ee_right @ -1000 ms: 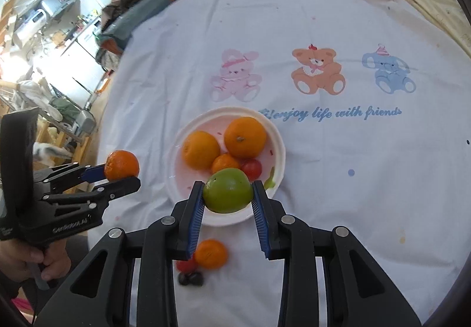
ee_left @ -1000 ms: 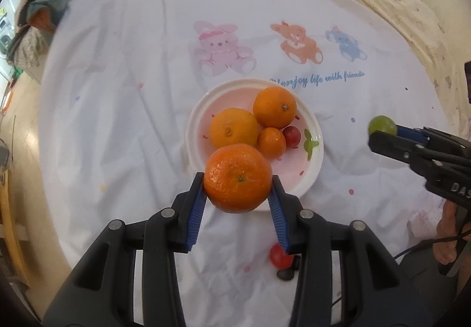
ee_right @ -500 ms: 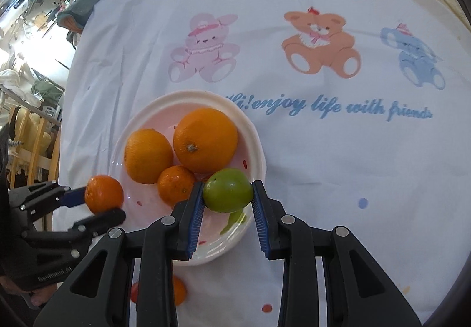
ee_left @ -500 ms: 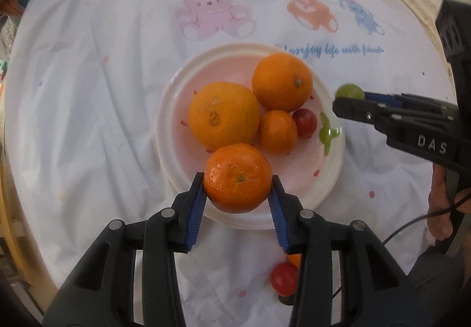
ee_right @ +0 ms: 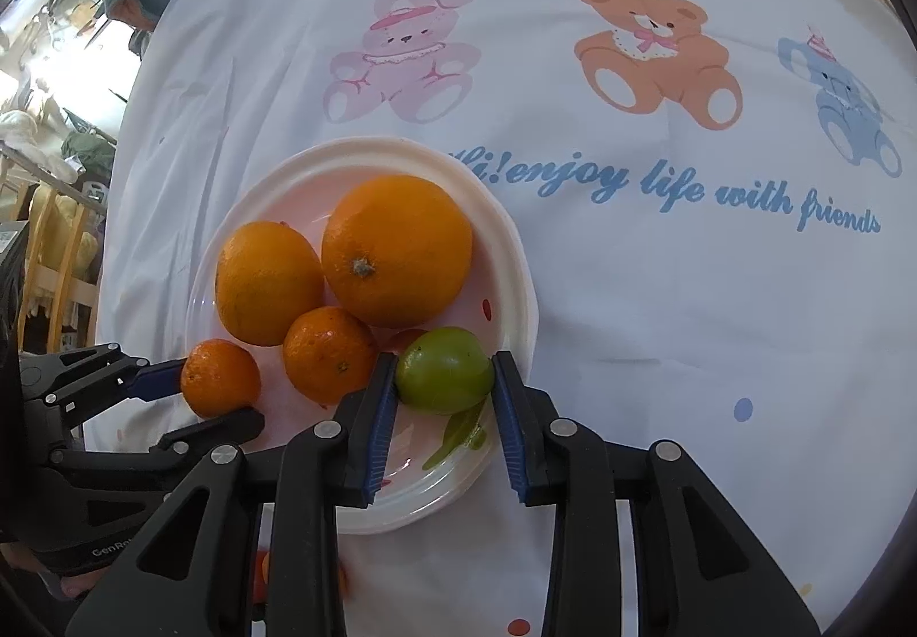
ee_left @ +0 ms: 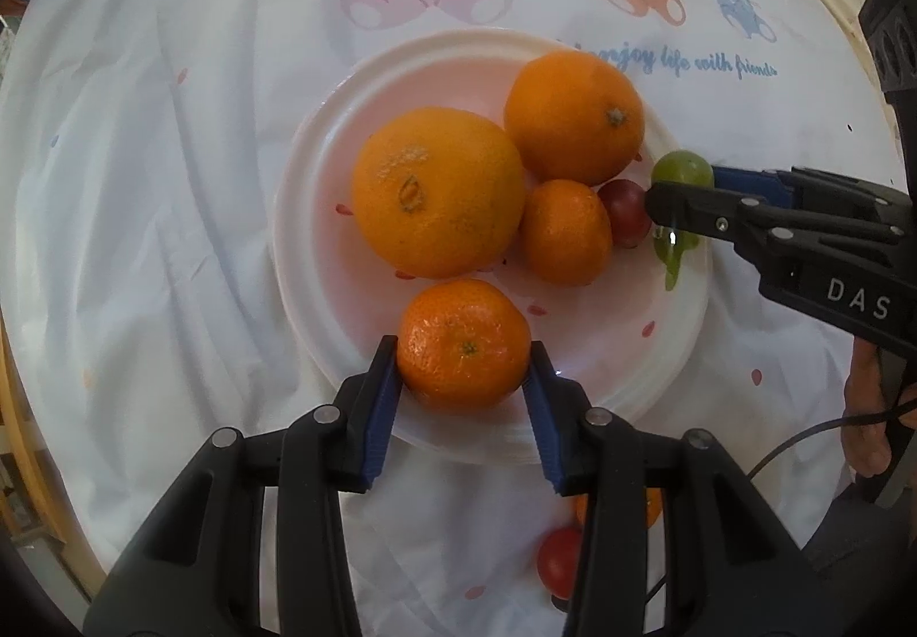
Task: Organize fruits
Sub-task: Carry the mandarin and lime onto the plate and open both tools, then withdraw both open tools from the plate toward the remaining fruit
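Note:
My left gripper is shut on a small mandarin, low over the near edge of the white plate. On the plate lie two big oranges, a small mandarin and a red fruit. My right gripper has a green fruit between its pads at the plate's right side. Both pads still touch the fruit while the jaws are opening. Each gripper shows in the other's view: the right gripper and the left gripper.
A white cloth printed with bears and blue lettering covers the table. A red cherry tomato and an orange fruit lie on the cloth in front of the plate, partly hidden by my left fingers. A person's hand and a cable are at the right.
Both grippers have sunk toward the plate with their fruits, so the plate looks much larger. The mandarin and the green fruit now sit low at the plate's edge.

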Tool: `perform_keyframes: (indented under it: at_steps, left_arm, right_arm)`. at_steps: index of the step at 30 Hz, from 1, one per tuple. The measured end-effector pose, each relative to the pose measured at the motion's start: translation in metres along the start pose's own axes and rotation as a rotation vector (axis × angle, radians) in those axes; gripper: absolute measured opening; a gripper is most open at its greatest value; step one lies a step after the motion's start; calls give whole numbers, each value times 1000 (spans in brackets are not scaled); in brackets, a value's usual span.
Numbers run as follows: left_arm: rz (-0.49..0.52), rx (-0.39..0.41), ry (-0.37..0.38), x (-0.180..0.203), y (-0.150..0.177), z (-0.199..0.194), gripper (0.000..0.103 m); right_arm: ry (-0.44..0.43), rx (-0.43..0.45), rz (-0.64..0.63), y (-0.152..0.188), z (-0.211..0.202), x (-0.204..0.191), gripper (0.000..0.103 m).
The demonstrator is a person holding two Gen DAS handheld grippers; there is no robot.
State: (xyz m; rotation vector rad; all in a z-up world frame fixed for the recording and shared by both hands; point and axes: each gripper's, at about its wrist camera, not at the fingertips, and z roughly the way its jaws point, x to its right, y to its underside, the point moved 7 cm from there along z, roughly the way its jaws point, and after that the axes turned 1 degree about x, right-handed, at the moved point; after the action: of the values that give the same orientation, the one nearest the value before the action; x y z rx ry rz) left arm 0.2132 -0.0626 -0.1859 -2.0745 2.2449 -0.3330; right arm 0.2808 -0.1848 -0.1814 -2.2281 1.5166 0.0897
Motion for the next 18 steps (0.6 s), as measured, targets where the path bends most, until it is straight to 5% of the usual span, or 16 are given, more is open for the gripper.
perform_keyframes:
  at_steps: [2, 9, 12, 18]
  left_arm:
    - [12, 7, -14, 1, 0, 0, 38]
    - [21, 0, -5, 4, -1, 1, 41]
    - [15, 31, 1, 2, -1, -8, 74]
    - [-15, 63, 7, -3, -1, -34, 75]
  right_arm:
    - [-5, 4, 3, 0, 0, 0, 38]
    - [-15, 34, -15, -2, -10, -4, 66]
    - [-19, 55, -4, -5, -17, -4, 68]
    - [-4, 97, 39, -5, -43, 2, 71]
